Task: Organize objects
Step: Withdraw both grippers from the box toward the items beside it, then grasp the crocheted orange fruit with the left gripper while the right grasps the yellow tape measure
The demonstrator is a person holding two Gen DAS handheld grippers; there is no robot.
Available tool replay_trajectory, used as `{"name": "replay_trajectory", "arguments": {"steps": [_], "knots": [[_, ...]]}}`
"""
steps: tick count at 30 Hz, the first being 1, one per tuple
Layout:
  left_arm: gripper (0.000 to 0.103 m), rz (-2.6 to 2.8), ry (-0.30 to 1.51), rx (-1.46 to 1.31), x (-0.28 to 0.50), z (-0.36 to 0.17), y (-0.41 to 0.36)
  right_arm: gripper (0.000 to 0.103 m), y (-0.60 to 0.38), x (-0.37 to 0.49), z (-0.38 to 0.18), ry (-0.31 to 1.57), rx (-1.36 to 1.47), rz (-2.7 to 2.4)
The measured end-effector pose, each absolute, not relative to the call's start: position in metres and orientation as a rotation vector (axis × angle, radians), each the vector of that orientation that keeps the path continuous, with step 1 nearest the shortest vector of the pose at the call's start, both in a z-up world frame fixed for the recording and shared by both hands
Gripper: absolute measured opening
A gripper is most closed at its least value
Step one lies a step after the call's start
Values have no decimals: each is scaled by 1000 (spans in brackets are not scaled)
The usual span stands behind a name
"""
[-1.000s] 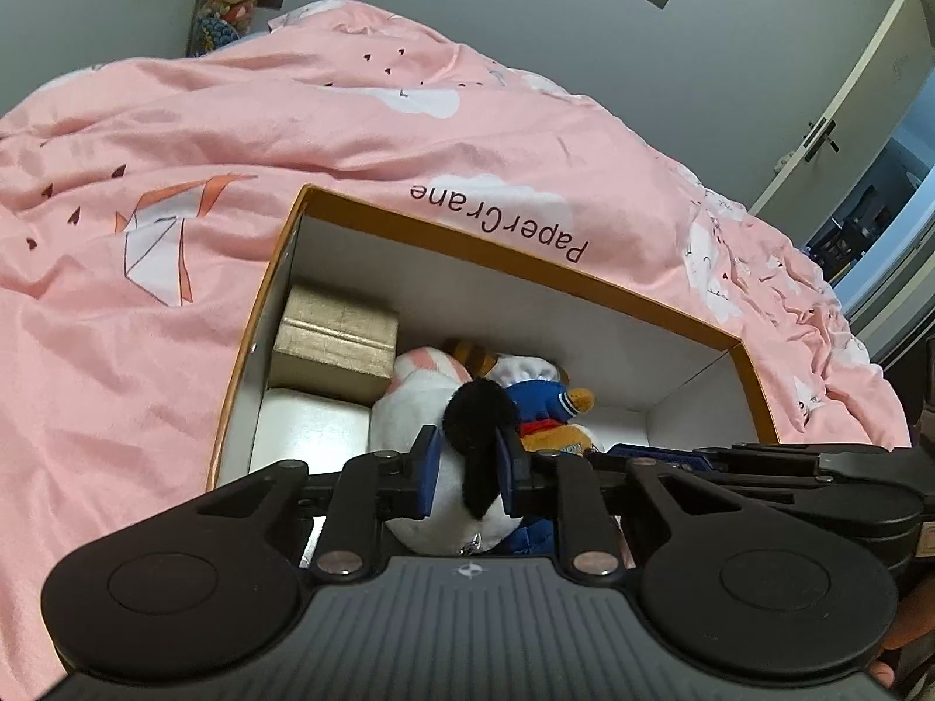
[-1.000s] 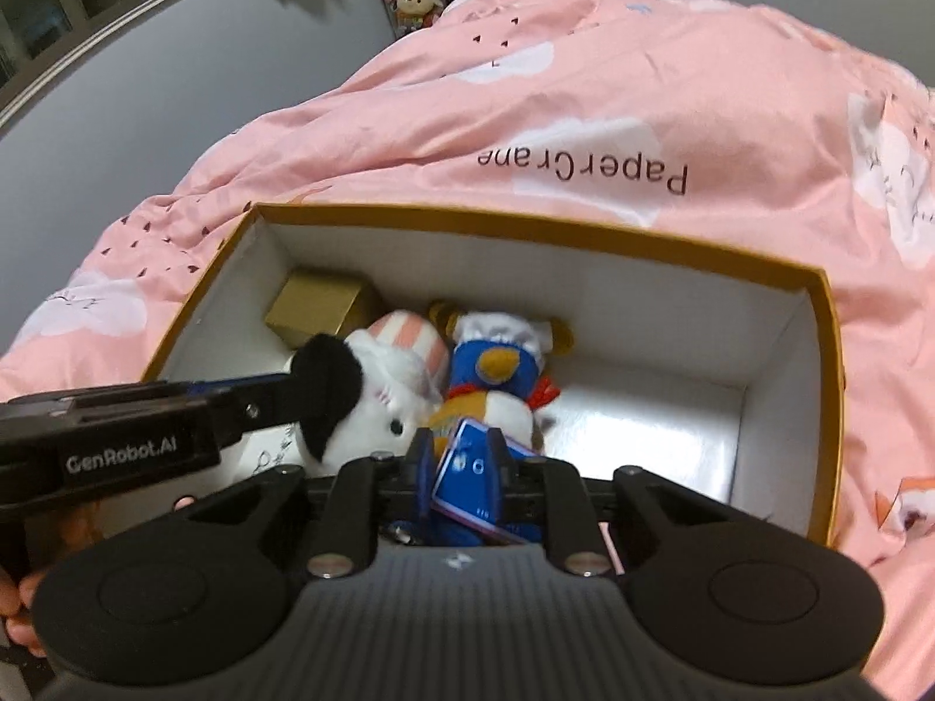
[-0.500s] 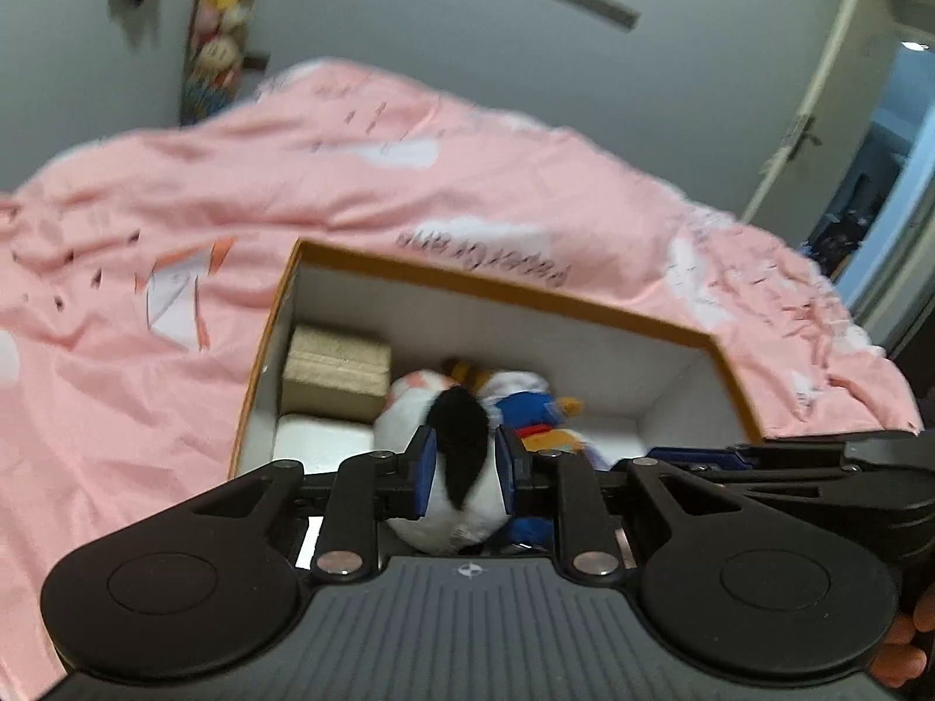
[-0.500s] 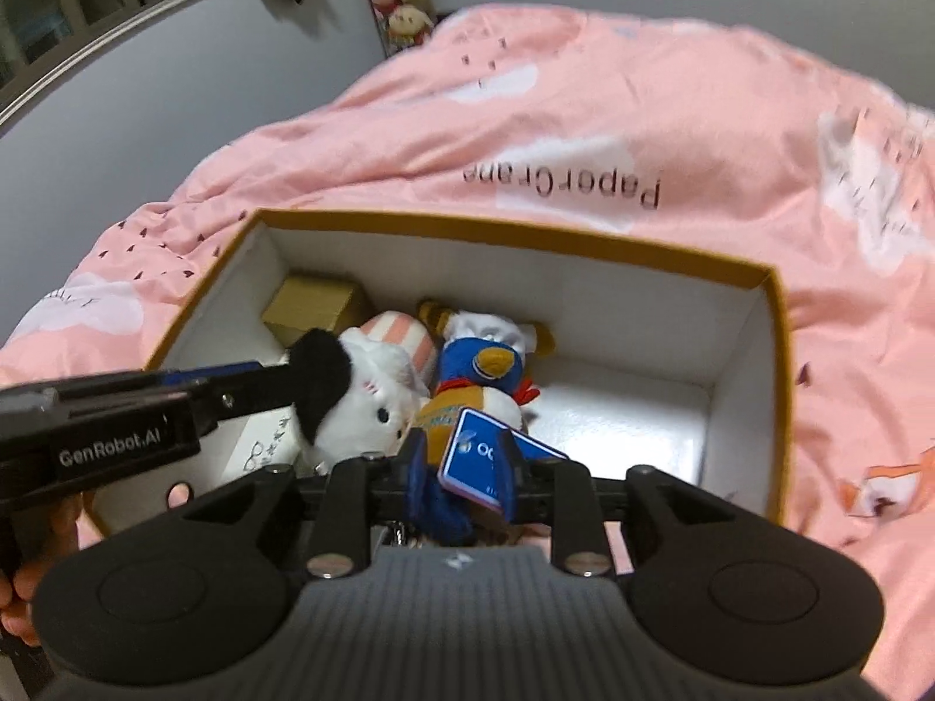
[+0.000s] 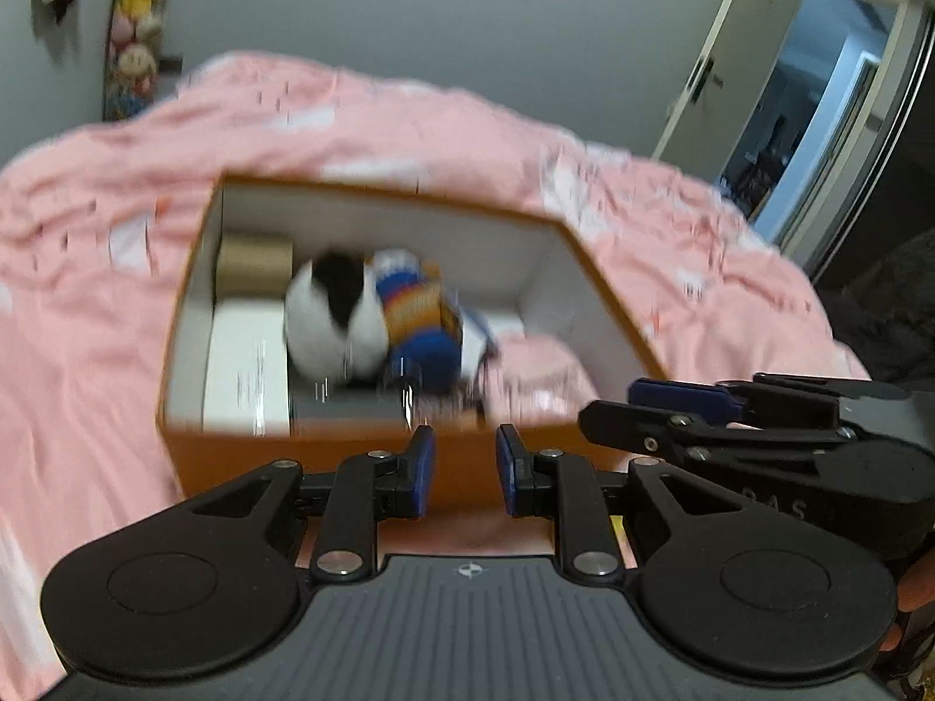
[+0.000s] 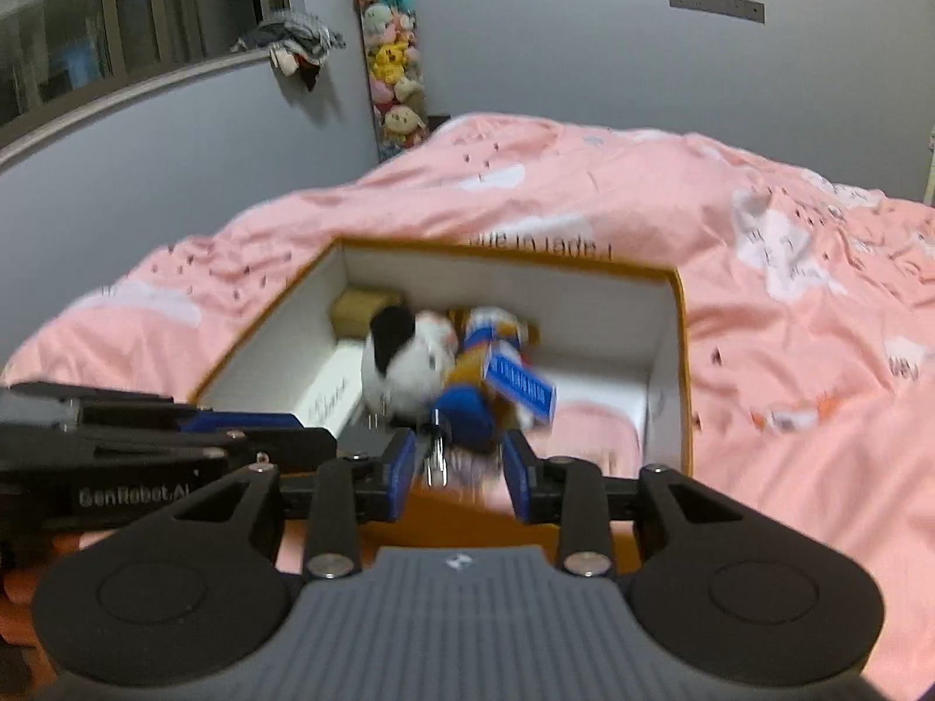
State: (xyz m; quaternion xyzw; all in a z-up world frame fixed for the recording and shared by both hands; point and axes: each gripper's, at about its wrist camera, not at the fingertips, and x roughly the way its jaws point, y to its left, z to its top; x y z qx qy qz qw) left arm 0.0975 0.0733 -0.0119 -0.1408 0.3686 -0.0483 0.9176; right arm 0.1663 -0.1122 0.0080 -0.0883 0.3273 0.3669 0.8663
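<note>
While both tools gape, plush toys [image 6: 409, 362], orange box [image 6: 681, 350], pink duvet [image 6: 789, 304].

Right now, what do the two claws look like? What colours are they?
Both are black plastic with blue pads on the fingertips. The left claw and right claw each have two round black discs, silver screws and a grey ribbed base. White "GenRobot.AI" lettering marks the left one's side.

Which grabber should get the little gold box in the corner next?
Probably the left gripper: it is open, empty and on the left side, where the gold box sits in the far left corner of the orange box. The right gripper, also open, is further right.
</note>
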Motion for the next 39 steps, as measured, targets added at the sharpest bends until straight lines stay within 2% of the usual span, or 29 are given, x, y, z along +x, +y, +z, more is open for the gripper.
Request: {"name": "replay_trajectory", "arguments": {"steps": [6,11,14,16,22,24,29,35,37,39], "knots": [[26,-129,855,-375,87,-36,81,39,-132,163,-30,835,-164,674],[28,-136,920,-415,78,-55,79,39,-147,163,-50,885,-150,609],[36,-141,966,-440,79,-66,76,39,-153,166,-55,899,-114,600],[45,-136,980,-445,81,-72,74,39,-155,169,-59,913,-103,591],[51,-59,996,-414,90,-85,72,42,-154,177,-73,940,-100,578],[52,-66,1007,-412,94,-90,70,46,-152,182,-78,956,-102,577],[54,-77,1026,-388,98,-98,64,47,-147,195,-89,978,-120,572],[53,-86,1039,-408,99,-104,67,52,-138,208,-94,969,-178,603],[52,-88,1041,-415,100,-105,68,58,-136,213,-99,974,-205,608],[51,-90,1042,-419,100,-106,68,60,-134,217,-105,987,-219,598]]}}
